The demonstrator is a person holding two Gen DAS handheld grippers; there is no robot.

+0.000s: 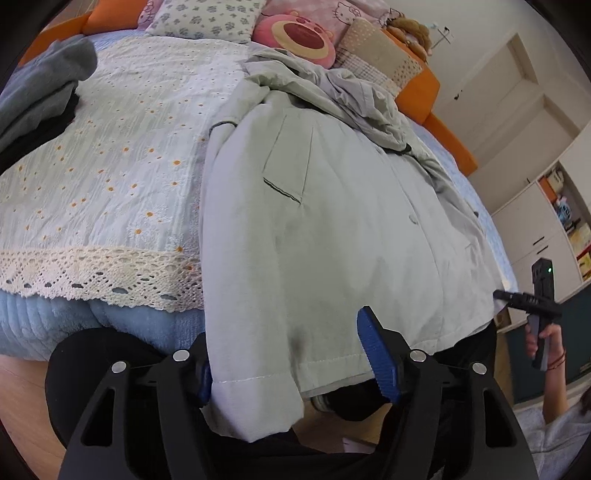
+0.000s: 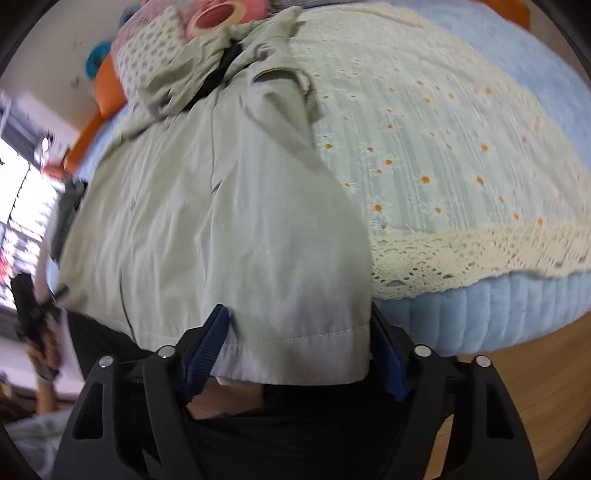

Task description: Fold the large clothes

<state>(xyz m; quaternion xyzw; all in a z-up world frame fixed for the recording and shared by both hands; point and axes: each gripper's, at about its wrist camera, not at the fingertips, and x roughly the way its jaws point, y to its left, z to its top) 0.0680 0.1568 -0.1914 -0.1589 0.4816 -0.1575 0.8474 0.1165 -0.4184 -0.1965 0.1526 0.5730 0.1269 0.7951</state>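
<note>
Nearest the lens, the left gripper (image 1: pixel 291 363) sits at the bed's foot with its blue fingers (image 1: pixel 376 354) spread wide; the hem of the pale green jacket (image 1: pixel 332 229) passes between them, but the pads stand apart from the cloth and do not pinch it. A cuffed sleeve end (image 1: pixel 255 402) droops over the bed edge beside the left pad.

In the right wrist view, the right gripper (image 2: pixel 295 350) shows the same posture: fingers (image 2: pixel 207 343) parted, the jacket's (image 2: pixel 221 206) stitched hem lying in the gap, no clamp evident. This view is motion-blurred, so contact at the far pad cannot be confirmed.

We judge the step in hand to be taking hold of the lower hem at two points, ahead of a fold toward the collar. The next move calls for both pairs of fingers to close on the hem, through all layers, then lift and carry it up the bed.

The jacket lies lengthwise along the bed, hem overhanging the foot, collar and hood bunched near the pillows (image 1: pixel 207 18). Beside it the daisy-print coverlet (image 1: pixel 110 166), with its lace border (image 1: pixel 92 273), offers open room. A grey garment pile (image 1: pixel 40 85) occupies the far corner, well apart from the jacket. Past the pillows stands the orange bed frame (image 1: pixel 424 88).
</note>
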